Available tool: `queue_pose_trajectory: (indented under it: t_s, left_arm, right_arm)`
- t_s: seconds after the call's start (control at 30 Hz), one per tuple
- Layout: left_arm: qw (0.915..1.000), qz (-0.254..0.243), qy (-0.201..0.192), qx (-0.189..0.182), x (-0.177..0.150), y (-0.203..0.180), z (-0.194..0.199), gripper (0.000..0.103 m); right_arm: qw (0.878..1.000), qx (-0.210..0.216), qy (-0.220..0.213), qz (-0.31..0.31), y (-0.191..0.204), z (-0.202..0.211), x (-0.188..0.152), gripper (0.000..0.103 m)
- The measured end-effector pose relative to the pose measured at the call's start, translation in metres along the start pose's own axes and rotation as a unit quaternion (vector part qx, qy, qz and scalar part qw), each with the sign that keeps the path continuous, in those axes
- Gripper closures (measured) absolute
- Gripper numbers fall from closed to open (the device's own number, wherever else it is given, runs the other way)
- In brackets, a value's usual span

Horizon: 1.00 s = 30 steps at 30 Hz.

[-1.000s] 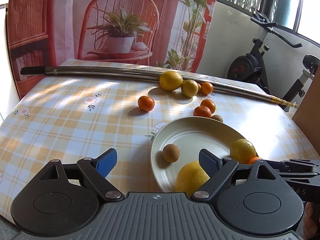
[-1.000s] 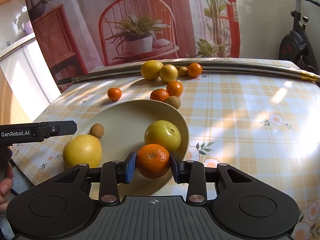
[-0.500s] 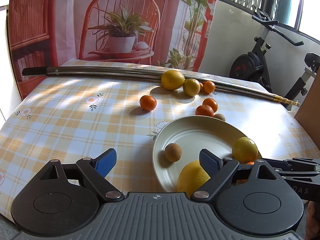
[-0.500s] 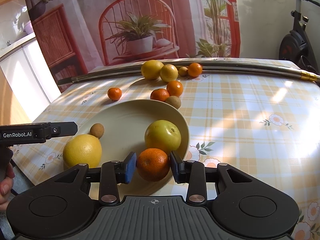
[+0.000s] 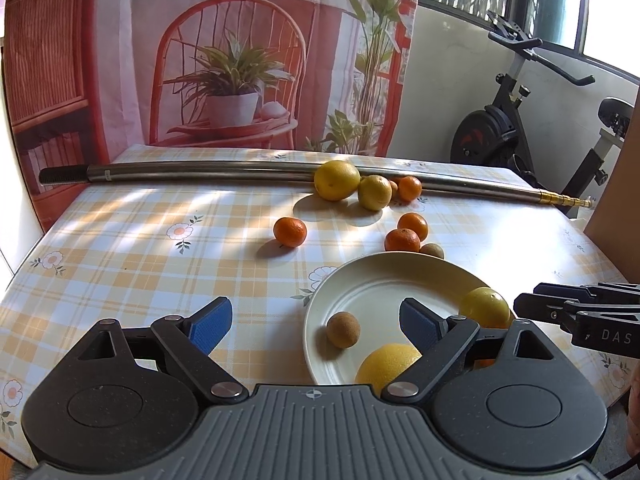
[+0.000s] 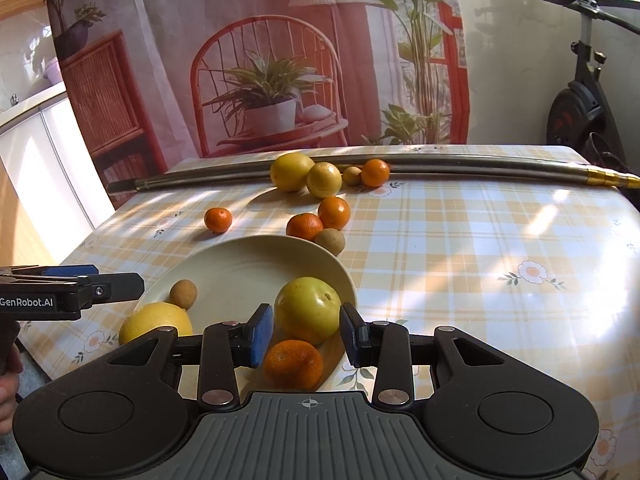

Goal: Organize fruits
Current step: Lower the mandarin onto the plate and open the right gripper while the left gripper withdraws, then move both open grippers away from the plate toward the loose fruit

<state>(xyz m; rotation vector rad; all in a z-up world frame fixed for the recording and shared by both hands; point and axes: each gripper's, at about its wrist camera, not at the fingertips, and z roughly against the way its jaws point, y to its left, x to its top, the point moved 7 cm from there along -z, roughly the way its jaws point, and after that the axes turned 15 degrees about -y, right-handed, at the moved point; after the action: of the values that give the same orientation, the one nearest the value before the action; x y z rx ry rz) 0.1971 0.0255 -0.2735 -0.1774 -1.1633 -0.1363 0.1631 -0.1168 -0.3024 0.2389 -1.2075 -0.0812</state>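
A cream plate (image 6: pixel 240 264) (image 5: pixel 372 284) holds a small brown fruit (image 6: pixel 183 294) (image 5: pixel 343 329), a big yellow citrus (image 6: pixel 156 326) (image 5: pixel 388 362), a yellow-green citrus (image 6: pixel 308 309) (image 5: pixel 485 307) and a mandarin (image 6: pixel 293 363). My right gripper (image 6: pixel 306 334) is open, its pads apart above the mandarin, which lies on the plate's near rim. My left gripper (image 5: pixel 314 322) is open and empty over the plate's left edge. Several loose citrus lie beyond the plate: a lone mandarin (image 5: pixel 290 232) (image 6: pixel 218 220) and a cluster by a pole (image 5: pixel 352 184) (image 6: pixel 308 176).
A long metal pole (image 5: pixel 200 170) (image 6: pixel 480 164) lies across the far side of the checked tablecloth (image 5: pixel 140 248). An exercise bike (image 5: pixel 520 128) stands beyond the table on the right. A printed backdrop hangs behind.
My right gripper has opened and let go of the mandarin, which now rests on the plate's near rim. The left gripper has stayed open and barely moved.
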Motion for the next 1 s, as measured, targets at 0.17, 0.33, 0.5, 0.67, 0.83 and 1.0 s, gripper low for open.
queue_pose_trajectory:
  t_s: [0.17,0.33,0.5,0.67,0.83,1.0]
  left_arm:
    - [0.9996,0.023,-0.011,0.009,0.018,0.014,-0.001,0.011]
    - [0.9954,0.038,-0.087,0.014,0.042,0.019,0.013,0.01]
    - [0.997,0.051,-0.047,0.033,0.046,0.024,0.004,0.011]
    - [0.9984,0.032,-0.036,0.028,0.045,0.025,-0.002,0.011]
    - [0.9994,0.013,-0.019,0.025,0.044,0.03,-0.012,0.011]
    - [0.999,-0.02,0.04,0.007,0.044,0.031,-0.032,0.011]
  right_arm:
    - [1.0,-0.001,-0.012,0.005,-0.01,-0.001,0.015,0.058]
    - [1.0,0.006,-0.024,-0.016,-0.025,-0.005,0.033,0.036]
    - [0.999,0.005,-0.036,-0.028,-0.037,-0.011,0.052,0.0]
    - [1.0,0.007,-0.005,-0.029,-0.042,-0.021,0.063,0.0]
    - [0.999,-0.012,-0.009,-0.029,-0.047,-0.024,0.07,0.0]
    - [1.0,-0.001,-0.011,-0.023,-0.041,-0.026,0.072,0.0]
